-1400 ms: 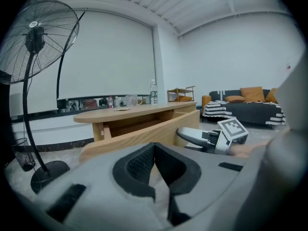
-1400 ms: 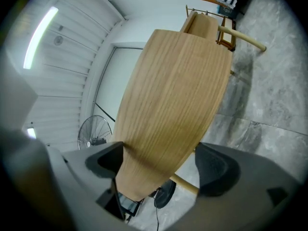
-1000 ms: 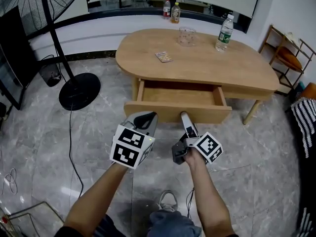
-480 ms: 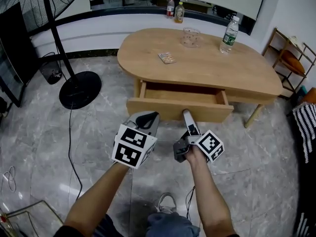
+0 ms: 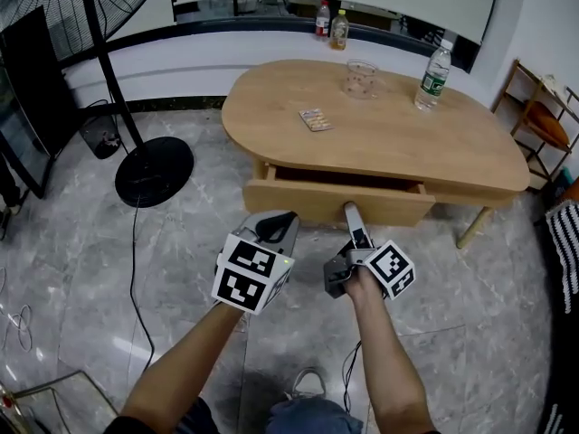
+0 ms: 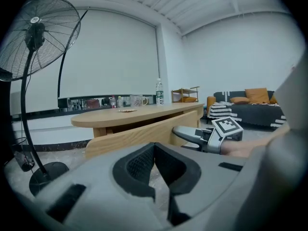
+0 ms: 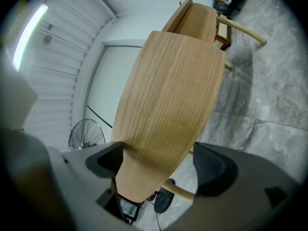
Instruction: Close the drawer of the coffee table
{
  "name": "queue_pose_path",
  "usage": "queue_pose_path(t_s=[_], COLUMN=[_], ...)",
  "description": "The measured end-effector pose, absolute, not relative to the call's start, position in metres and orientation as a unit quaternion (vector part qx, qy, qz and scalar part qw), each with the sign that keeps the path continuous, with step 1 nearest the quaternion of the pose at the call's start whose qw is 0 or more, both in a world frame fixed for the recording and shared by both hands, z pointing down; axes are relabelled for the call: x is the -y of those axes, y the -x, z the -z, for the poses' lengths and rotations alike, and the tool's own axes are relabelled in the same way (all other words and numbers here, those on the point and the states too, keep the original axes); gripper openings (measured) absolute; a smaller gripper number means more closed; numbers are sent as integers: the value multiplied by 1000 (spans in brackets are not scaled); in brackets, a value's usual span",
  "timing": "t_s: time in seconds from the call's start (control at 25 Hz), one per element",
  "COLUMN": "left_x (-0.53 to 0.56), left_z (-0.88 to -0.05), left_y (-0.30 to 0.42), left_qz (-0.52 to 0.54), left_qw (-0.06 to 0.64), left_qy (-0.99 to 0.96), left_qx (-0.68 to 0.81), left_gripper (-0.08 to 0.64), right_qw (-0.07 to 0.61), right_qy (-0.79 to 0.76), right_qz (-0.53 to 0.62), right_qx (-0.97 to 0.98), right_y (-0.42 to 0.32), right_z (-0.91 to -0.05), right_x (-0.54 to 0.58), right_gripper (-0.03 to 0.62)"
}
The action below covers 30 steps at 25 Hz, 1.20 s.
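The oval wooden coffee table (image 5: 389, 129) has its drawer (image 5: 335, 202) slid most of the way in, with only a narrow strip of the inside showing. My right gripper (image 5: 349, 212) is rolled on its side with its tip against the drawer front. In the right gripper view the wooden drawer front (image 7: 163, 105) fills the space ahead of the right gripper (image 7: 159, 163), whose jaws stand apart and hold nothing. My left gripper (image 5: 275, 227) hovers over the floor short of the drawer, not touching it. In the left gripper view the left gripper (image 6: 154, 150) has its pads met, beside the drawer front (image 6: 139, 136).
On the tabletop sit a water bottle (image 5: 434, 76), a glass jar (image 5: 362, 78) and a small packet (image 5: 315, 118). A standing fan's base (image 5: 154, 165) and its cable lie on the floor at left. A wooden chair (image 5: 543, 120) stands at right.
The drawer has slid from wide open to nearly shut, with my right gripper moving forward against its front. My left gripper moved forward alongside.
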State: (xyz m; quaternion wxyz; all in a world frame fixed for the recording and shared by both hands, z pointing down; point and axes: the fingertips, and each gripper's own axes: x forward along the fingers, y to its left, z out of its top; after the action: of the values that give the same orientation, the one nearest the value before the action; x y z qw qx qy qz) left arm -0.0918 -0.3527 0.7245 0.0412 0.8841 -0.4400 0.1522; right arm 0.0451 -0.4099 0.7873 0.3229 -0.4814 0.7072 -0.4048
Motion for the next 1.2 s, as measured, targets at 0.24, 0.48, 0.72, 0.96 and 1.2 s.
queue_pose_path(t_s=[0.24, 0.48, 0.72, 0.96, 1.2], left_x=[370, 387, 399, 409, 413], left_z=[-721, -720, -724, -726, -728], left_y=[95, 96, 91, 93, 96], left_qz=[-148, -143, -147, -147, -147], left_qw=[44, 45, 49, 52, 54], left_qy=[-882, -879, -878, -876, -875], left_qx=[446, 452, 453, 457, 458], left_gripper=[3, 3, 3, 3, 3], right_qw=[323, 321, 320, 315, 308], right_qy=[483, 484, 483, 482, 478], right_qz=[408, 411, 411, 414, 414], right_qx=[-704, -703, -705, -705, -711], right_y=[-47, -45, -45, -45, -45], right_z=[-788, -788, -788, -788, -788], right_x=[434, 454, 472, 485, 487], right_gripper=[451, 442, 440, 442, 445])
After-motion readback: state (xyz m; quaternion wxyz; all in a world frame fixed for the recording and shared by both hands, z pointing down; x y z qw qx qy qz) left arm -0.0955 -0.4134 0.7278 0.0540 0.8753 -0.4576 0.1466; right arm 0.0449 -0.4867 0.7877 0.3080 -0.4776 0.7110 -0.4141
